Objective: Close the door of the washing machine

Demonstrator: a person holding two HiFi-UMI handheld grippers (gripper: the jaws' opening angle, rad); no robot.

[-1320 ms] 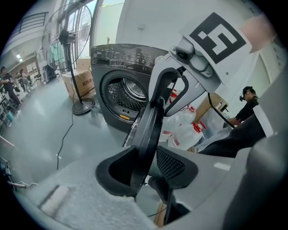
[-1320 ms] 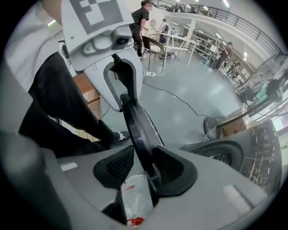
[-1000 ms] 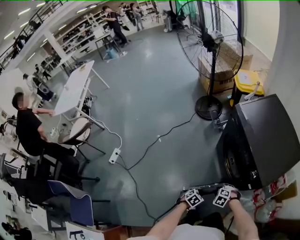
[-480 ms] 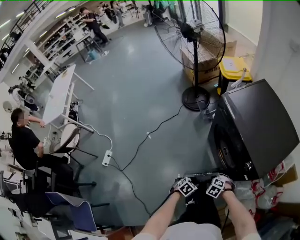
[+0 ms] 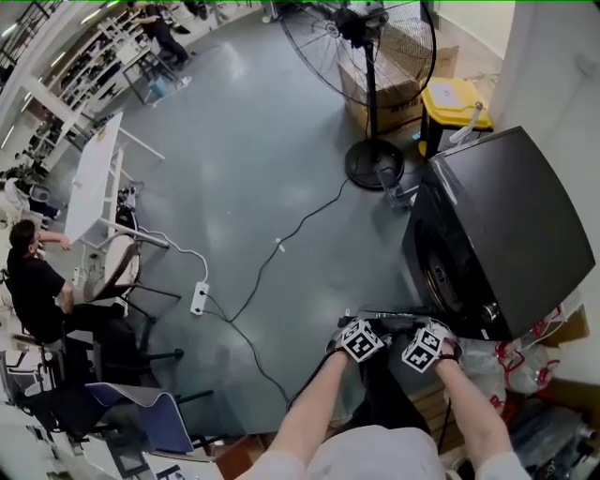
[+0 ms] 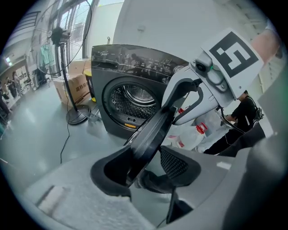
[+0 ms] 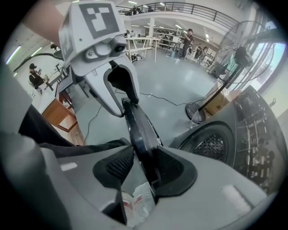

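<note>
head view only: whole floor, one washing machine [image 5: 506,225] at frame right, its door [image 5: 398,317] swung open toward lower centre. left gripper [image 5: 359,336] and right gripper [image 5: 427,342] sit side by side at the door's outer edge. also seen here alone: one power strip [image 5: 199,298] with a cable across the floor, one white table [image 5: 94,178], one seated person [image 5: 33,281] at left edge, one yellow bin [image 5: 453,101].

left gripper view only: the open drum [image 6: 132,99] at centre left and red-and-white plastic bags [image 6: 195,130] beside the machine. the door rim runs edge-on between the jaws, lying against the left-hand pad, with a gap to the mesh pad on the right. jaws have just been opening, now moderately wide, not clamped.

right gripper view only: an upper railing [image 7: 180,6] and people far off at top. the door rim stands between these jaws too, close against the right-hand pad, with a clear gap to the left pad. jaws fairly wide, not gripping.

count: two grippers, one door, one machine, one standing fan [image 5: 361,37].
</note>
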